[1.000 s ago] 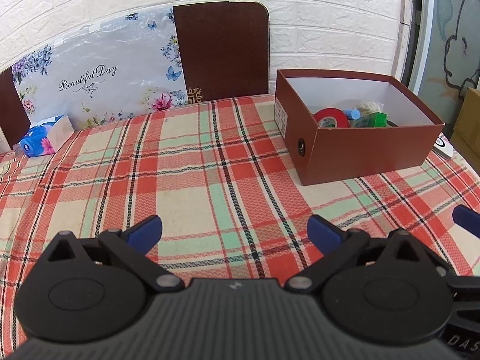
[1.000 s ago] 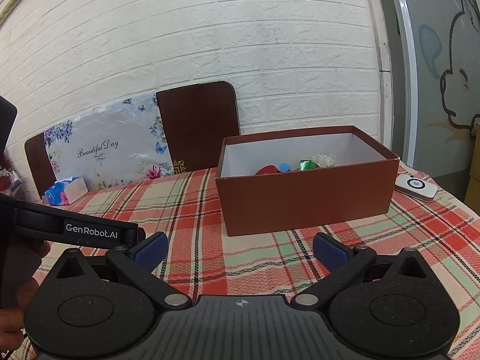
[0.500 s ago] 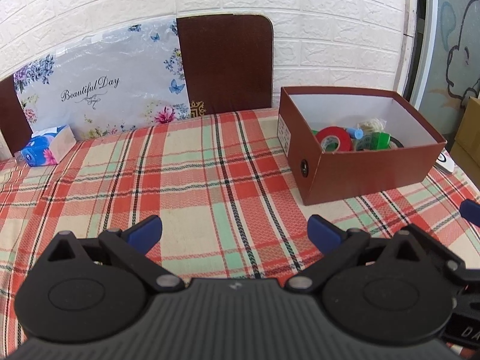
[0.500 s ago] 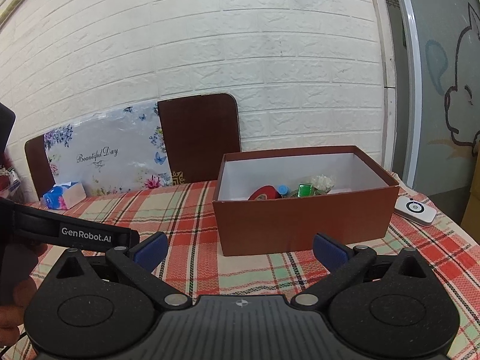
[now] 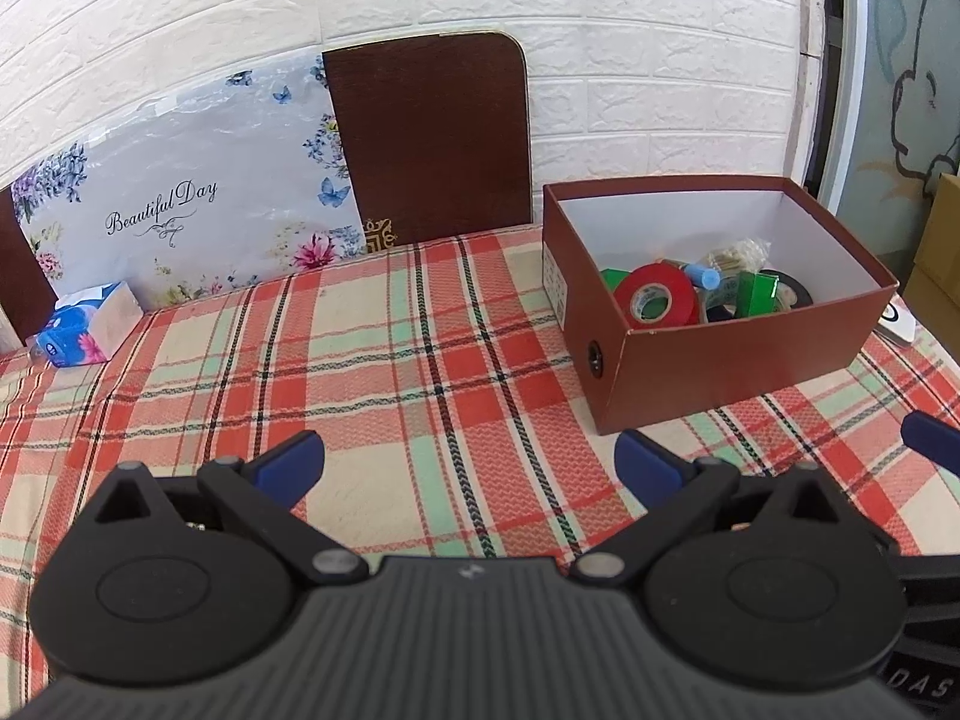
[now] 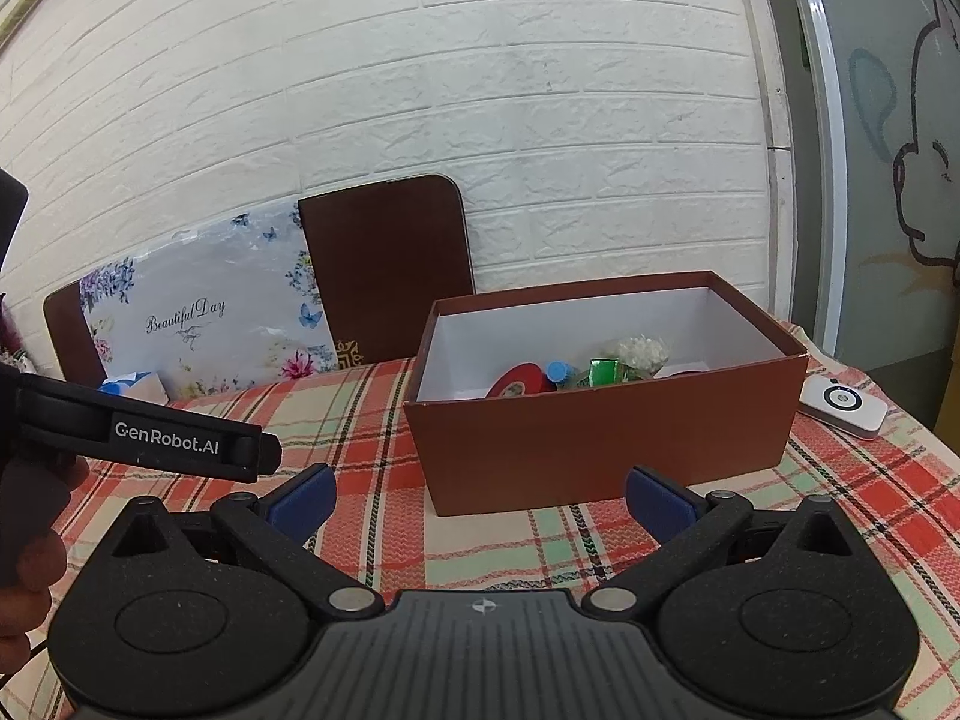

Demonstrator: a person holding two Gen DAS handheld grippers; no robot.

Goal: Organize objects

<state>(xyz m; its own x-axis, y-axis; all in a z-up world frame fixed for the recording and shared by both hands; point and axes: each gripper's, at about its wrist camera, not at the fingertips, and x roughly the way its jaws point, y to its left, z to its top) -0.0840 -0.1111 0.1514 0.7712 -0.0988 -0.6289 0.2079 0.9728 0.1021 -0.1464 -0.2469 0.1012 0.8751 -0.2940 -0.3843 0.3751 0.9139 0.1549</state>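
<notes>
We lifted both tongs higher; left gripper (image 5: 468, 459) and right gripper (image 6: 477, 495) gape wide, empty. The brown cardboard box (image 5: 738, 354) looks packed; next, maybe the white round-button gadget (image 6: 843, 405).

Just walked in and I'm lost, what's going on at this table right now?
A person holds two grippers above a plaid-covered table, tidying up. The left gripper and right gripper are both open and empty. A brown box already holds a red tape roll, a green item and other bits. A tissue pack and a white device sit outside the box.
</notes>
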